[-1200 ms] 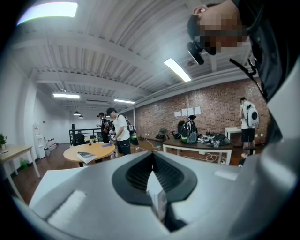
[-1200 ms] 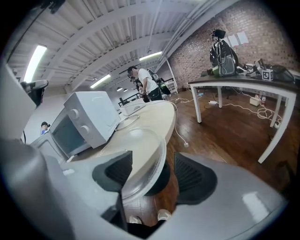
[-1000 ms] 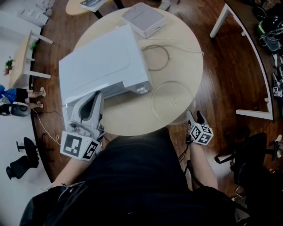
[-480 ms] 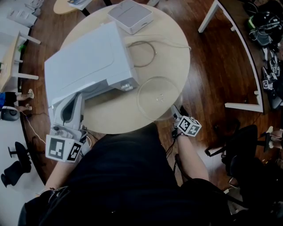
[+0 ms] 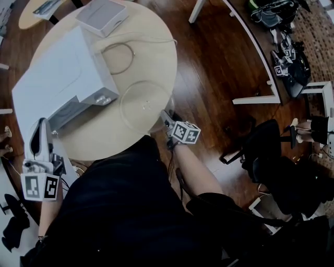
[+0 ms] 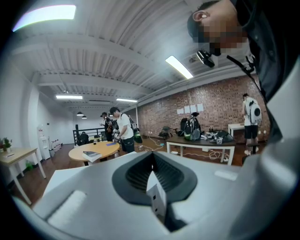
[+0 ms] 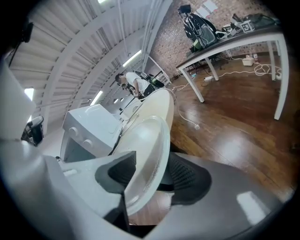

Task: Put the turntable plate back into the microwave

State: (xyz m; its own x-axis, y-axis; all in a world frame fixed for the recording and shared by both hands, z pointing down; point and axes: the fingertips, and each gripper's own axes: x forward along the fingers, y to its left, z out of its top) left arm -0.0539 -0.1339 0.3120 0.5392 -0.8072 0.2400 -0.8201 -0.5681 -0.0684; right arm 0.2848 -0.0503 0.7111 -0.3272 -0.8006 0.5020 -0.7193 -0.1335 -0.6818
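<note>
Head view, from the left: my left gripper has its jaws clenched on a thin white edge, which I take to be the door of the microwave, held open for loading. The turntable plate lies on the bench near its edge. My right gripper has just been closing, with the plate's rim between its jaws but not yet pinched. A cable loop and white box sit behind, off the route.

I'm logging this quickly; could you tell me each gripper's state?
Left gripper: closed on the edge of the microwave door.
Right gripper: open, just closing around the rim of the glass turntable plate.
</note>
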